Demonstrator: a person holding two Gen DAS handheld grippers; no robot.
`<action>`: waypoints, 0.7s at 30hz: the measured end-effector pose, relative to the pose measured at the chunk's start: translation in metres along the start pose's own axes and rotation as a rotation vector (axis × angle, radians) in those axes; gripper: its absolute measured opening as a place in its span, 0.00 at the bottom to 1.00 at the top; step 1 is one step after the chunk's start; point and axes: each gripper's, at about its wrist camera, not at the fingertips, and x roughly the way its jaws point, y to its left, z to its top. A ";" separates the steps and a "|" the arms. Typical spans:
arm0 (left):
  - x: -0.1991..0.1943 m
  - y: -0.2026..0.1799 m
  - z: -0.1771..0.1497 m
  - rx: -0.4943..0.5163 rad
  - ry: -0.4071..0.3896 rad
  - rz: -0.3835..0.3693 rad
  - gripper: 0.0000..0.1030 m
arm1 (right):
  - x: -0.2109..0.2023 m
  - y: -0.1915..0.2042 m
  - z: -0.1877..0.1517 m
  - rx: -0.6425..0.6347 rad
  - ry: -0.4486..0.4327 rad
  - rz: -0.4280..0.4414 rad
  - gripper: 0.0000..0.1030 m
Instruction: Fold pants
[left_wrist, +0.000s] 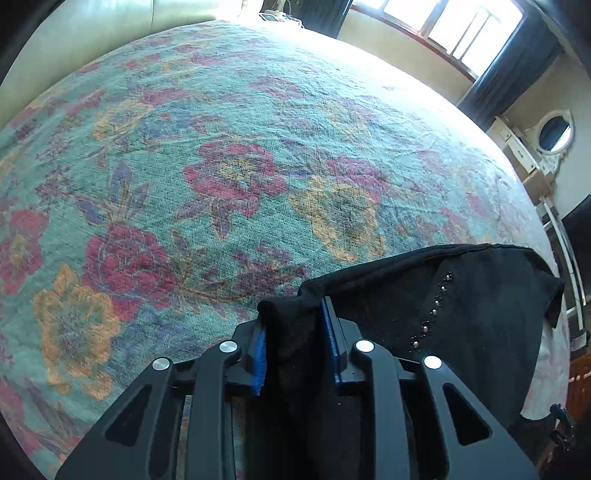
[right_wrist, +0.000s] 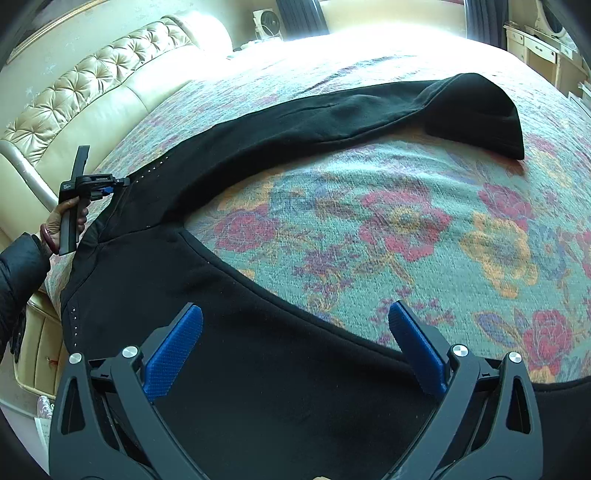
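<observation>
Black pants (right_wrist: 280, 122) with small metal studs lie spread on a floral bedspread (right_wrist: 406, 229). One leg curves across the bed to the far right, the other runs under my right gripper. My left gripper (left_wrist: 295, 314) is shut on a bunched fold of the pants (left_wrist: 461, 295) at the waist end; it also shows in the right wrist view (right_wrist: 110, 188), at the bed's left edge. My right gripper (right_wrist: 295, 321) is open, its blue pads (right_wrist: 173, 350) held just above the near leg, gripping nothing.
A cream tufted headboard (right_wrist: 92, 85) runs along the left. The bedspread (left_wrist: 221, 166) stretches wide beyond the pants. A window (left_wrist: 454, 22), dark curtains and a white dresser with an oval mirror (left_wrist: 554, 129) stand past the bed's far side.
</observation>
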 end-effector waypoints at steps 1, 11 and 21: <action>-0.001 0.003 -0.002 -0.028 -0.012 -0.054 0.10 | 0.003 -0.003 0.012 -0.017 -0.007 0.006 0.98; 0.005 0.012 -0.028 -0.050 -0.146 -0.101 0.10 | 0.089 -0.028 0.201 -0.312 0.007 -0.057 0.98; 0.006 0.022 -0.034 -0.078 -0.169 -0.133 0.12 | 0.203 0.002 0.269 -0.649 0.148 -0.047 0.89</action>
